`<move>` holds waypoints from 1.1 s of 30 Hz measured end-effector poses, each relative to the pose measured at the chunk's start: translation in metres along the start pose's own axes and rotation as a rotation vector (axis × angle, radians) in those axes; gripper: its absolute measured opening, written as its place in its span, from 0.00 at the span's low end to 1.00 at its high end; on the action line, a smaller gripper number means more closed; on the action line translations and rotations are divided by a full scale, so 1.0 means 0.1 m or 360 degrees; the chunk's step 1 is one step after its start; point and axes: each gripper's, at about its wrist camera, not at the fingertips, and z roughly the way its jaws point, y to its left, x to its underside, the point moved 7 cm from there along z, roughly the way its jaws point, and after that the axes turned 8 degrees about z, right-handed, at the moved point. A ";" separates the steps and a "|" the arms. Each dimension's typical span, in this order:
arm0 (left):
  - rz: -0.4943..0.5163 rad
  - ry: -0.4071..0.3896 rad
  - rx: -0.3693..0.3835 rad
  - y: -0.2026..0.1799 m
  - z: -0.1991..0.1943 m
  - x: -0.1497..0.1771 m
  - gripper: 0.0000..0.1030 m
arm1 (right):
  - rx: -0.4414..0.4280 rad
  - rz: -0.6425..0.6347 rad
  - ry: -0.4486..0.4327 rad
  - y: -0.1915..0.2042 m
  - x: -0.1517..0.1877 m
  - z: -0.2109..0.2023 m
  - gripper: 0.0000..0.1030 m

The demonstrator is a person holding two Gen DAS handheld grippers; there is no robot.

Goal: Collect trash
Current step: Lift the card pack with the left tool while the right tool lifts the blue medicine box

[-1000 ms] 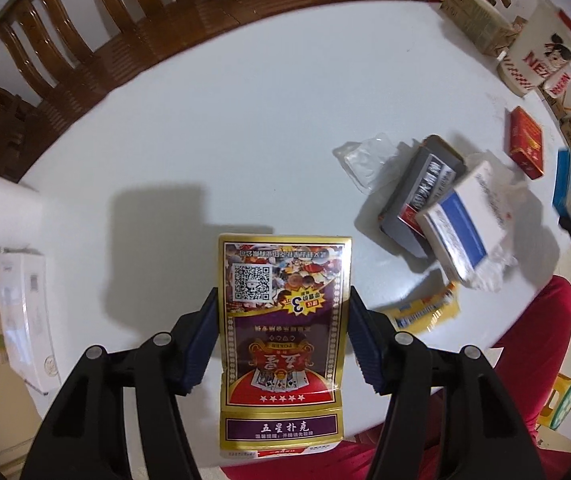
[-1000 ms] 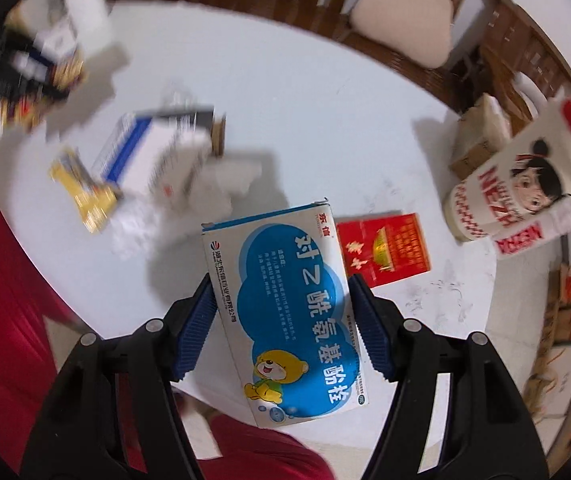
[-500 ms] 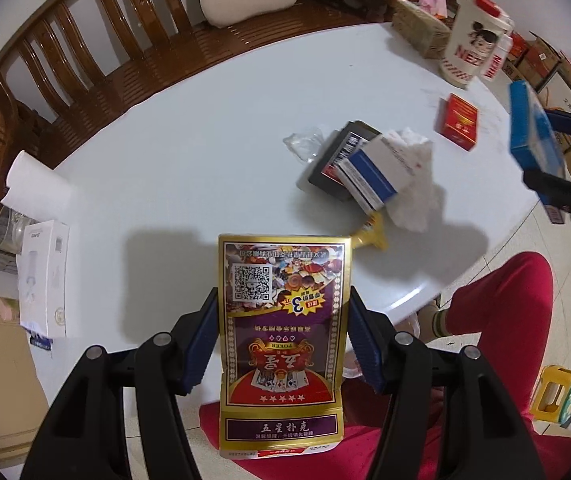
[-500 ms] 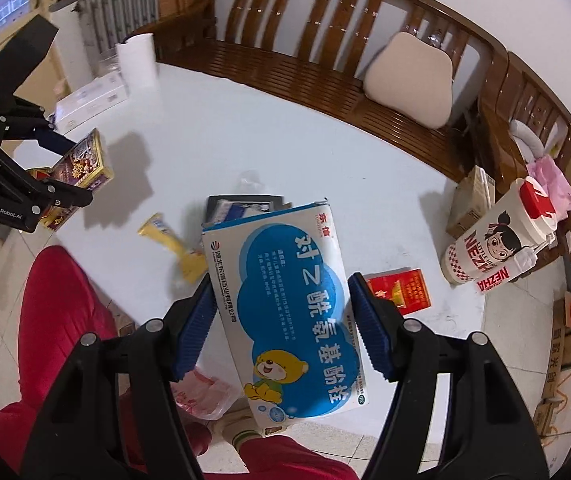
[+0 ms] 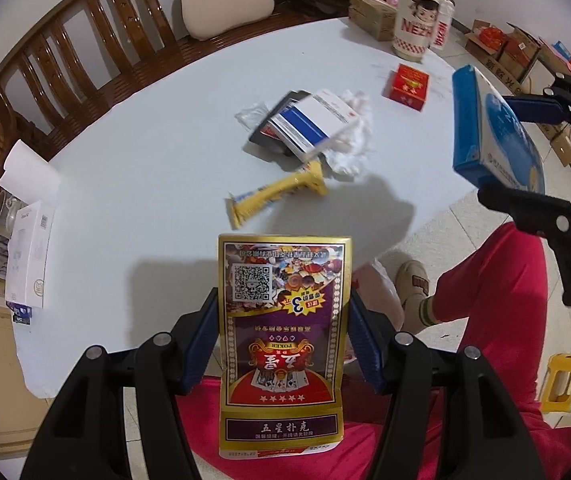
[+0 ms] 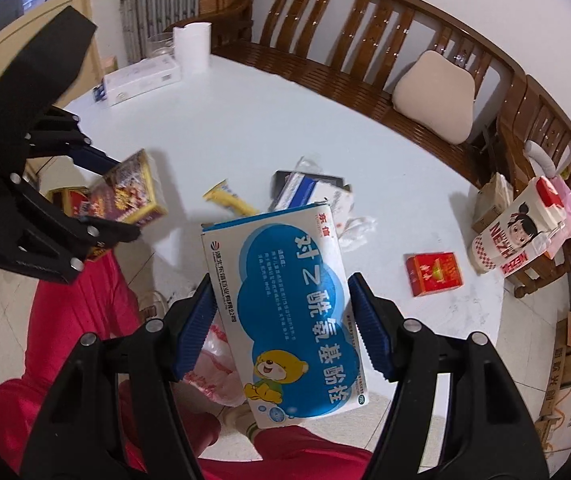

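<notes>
My left gripper (image 5: 283,322) is shut on a gold and purple poker card box (image 5: 283,320), held over the near edge of the white round table (image 5: 157,152). It also shows in the right wrist view (image 6: 125,194). My right gripper (image 6: 283,320) is shut on a blue and white medicine box (image 6: 289,312), held off the table's right edge, also seen in the left wrist view (image 5: 493,128). On the table lie a yellow wrapper (image 5: 275,196), a blue-striped white box (image 5: 311,122) on a dark pack (image 5: 269,136), crumpled tissue (image 5: 351,148) and a red box (image 5: 407,86).
A Nezha cup (image 5: 417,16) and a cardboard box (image 5: 373,20) stand at the table's far side. A white box (image 5: 31,252) and paper roll (image 5: 25,176) sit at the left. A wooden bench (image 5: 85,36) curves behind. A pink plastic bag (image 6: 217,368) lies on the floor by red-trousered legs (image 5: 485,292).
Both grippers have pulled back from the table toward the person, each still holding its box. The table items now look farther away, and the floor and legs are in view.
</notes>
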 end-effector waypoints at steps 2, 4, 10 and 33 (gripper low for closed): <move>0.0001 -0.0011 0.0023 -0.09 0.03 0.07 0.57 | 0.0009 -0.0016 -0.0004 0.05 0.07 0.00 0.63; -0.0011 -0.0018 0.0053 -0.17 0.07 0.13 0.57 | 0.0010 -0.0036 -0.0006 0.12 0.15 0.00 0.63; -0.0047 -0.0019 0.0087 -0.34 0.24 0.28 0.57 | 0.0012 -0.0052 0.0004 0.27 0.40 0.08 0.63; -0.0256 0.0062 0.0125 -0.57 1.36 0.84 0.57 | 0.0025 0.0097 0.0125 0.39 1.23 0.92 0.63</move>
